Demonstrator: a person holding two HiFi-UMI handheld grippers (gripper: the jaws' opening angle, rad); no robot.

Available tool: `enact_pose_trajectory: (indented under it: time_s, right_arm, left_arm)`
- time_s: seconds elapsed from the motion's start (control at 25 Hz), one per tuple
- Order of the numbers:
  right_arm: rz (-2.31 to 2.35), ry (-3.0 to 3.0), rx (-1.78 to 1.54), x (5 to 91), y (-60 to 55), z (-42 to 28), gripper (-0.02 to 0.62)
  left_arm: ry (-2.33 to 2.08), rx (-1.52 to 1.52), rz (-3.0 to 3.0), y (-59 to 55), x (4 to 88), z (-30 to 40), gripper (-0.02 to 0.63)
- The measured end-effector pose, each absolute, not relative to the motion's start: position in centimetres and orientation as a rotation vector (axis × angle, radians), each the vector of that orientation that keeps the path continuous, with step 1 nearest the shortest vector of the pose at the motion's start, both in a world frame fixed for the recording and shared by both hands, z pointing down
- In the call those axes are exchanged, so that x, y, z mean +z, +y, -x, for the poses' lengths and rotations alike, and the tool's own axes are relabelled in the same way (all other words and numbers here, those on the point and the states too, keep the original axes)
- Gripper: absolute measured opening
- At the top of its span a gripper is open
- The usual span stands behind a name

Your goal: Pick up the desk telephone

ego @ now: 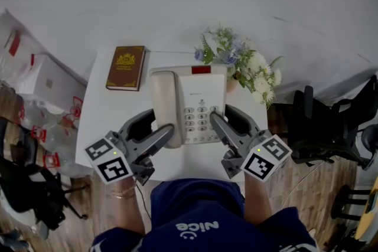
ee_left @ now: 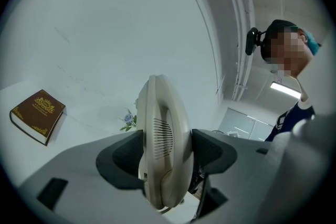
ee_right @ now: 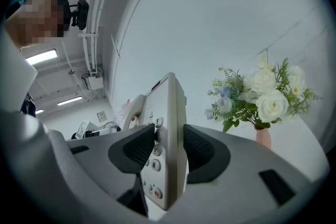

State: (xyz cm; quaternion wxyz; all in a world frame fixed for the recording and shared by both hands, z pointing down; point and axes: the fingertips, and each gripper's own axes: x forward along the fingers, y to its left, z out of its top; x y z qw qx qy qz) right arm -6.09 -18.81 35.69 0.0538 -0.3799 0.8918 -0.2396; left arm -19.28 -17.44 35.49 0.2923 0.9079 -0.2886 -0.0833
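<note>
Cream desk telephone (ego: pixel 188 104), handset at left, grey keypad, red strip on top, was over the white table (ego: pixel 97 121), probably lifted clear. Left gripper (ego: pixel 158 127) pinched its handset side, right gripper (ego: pixel 227 121) its keypad edge.

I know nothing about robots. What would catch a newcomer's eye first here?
A cream desk telephone at the middle of a small white table, pinched on both sides by the left tongs and the right tongs. Beyond it are a bouquet of white flowers to the right and a brown book to the left.
</note>
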Motion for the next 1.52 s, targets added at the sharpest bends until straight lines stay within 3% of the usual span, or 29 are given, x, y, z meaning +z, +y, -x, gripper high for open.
enact_pose_trajectory:
  time_s: [1.52]
  right_arm:
    - [1.139,2.682,-0.799,37.0,-17.7,5.8,0.183]
  left_arm:
    - [-0.788,-0.195,-2.369,-16.3,36.5,19.1,0.302]
